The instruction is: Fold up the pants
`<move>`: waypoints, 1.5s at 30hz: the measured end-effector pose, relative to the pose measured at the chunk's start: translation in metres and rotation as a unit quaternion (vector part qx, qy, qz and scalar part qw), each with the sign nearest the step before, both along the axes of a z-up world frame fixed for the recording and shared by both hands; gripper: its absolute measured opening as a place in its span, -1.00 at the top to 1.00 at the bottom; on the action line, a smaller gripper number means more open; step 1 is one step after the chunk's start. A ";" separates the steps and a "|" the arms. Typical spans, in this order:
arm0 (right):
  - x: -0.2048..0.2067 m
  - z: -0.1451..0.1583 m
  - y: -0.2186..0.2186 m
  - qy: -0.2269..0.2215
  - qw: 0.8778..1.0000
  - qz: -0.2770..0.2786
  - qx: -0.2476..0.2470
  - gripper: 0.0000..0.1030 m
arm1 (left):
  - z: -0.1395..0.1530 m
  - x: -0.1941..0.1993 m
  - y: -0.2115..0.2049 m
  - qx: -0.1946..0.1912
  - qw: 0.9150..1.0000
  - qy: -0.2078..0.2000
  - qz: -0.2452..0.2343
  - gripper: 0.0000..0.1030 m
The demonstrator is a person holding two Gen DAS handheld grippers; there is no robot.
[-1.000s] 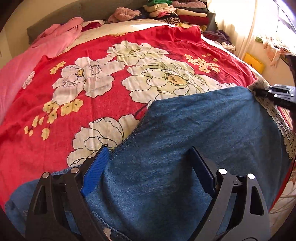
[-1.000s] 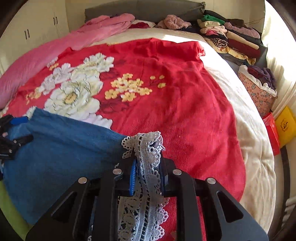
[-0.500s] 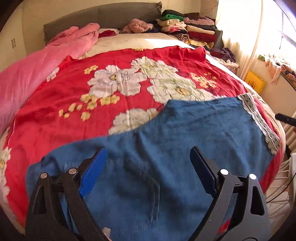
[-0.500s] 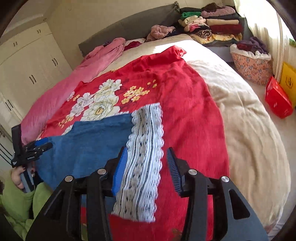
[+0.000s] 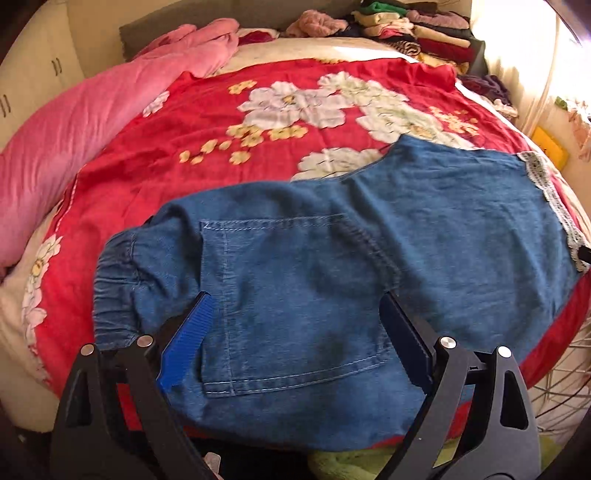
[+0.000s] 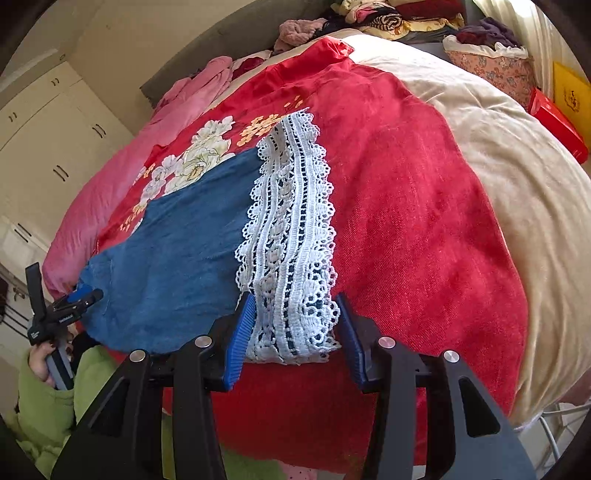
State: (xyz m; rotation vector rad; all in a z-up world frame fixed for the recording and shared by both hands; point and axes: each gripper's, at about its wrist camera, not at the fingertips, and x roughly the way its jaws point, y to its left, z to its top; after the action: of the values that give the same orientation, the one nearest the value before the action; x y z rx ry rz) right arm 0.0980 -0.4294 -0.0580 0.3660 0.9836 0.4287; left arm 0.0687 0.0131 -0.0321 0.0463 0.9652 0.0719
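Blue denim pants (image 5: 332, 258) lie flat on the red flowered bedspread (image 5: 184, 129), folded leg over leg, back pocket up, elastic waistband at the left and white lace hem (image 5: 554, 199) at the right. My left gripper (image 5: 295, 339) is open above the seat of the pants, holding nothing. In the right wrist view the pants (image 6: 177, 258) end in the lace hem (image 6: 291, 243). My right gripper (image 6: 295, 332) is open with the hem's near end between its jaws, not clamped. The left gripper (image 6: 79, 297) shows at the far left of that view.
A pink quilt (image 5: 74, 140) lies along the bed's left side. Stacked folded clothes (image 5: 417, 29) sit at the headboard. A flowered basket (image 6: 495, 62) and red and yellow boxes (image 6: 557, 122) stand on the floor right of the bed. The bed's near edge is just below the pants.
My right gripper has let go of the lace hem and opened. The pants have settled flat on the bed. Both grippers have drawn back toward the near edge.
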 end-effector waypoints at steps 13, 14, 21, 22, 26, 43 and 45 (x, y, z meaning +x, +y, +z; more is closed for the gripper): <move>-0.016 -0.005 0.007 -0.018 0.996 0.014 -0.083 0.74 | -0.014 -0.001 0.020 -0.023 1.000 0.017 0.011 -0.63; -0.016 -0.004 0.007 -0.019 0.996 0.014 -0.083 0.73 | -0.014 -0.001 0.020 -0.023 1.000 0.017 0.011 -0.63; -0.024 0.015 0.003 -0.040 0.992 0.009 -0.120 0.36 | 0.004 -0.012 0.019 -0.034 0.999 -0.012 0.015 -0.63; -0.026 0.019 0.002 -0.047 0.991 0.009 -0.124 0.35 | 0.009 -0.014 0.017 -0.034 0.999 -0.016 0.012 -0.63; -0.036 0.039 -0.001 -0.084 0.986 -0.001 -0.143 0.13 | 0.035 -0.024 0.005 -0.028 0.999 -0.040 -0.001 -0.64; -0.043 0.063 0.077 -0.164 0.976 0.073 -0.125 -0.28 | 0.065 0.026 -0.117 -0.038 0.987 -0.054 -0.147 -0.81; -0.041 0.055 0.080 -0.157 0.976 0.078 -0.127 -0.28 | 0.055 0.038 -0.133 -0.040 0.984 -0.045 -0.165 -0.81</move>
State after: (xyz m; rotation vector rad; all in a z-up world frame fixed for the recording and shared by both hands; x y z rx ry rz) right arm 0.0568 -0.3496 -0.0029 -0.0129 0.7477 0.4807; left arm 0.1063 -0.1198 0.0232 0.1282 0.8575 -0.2679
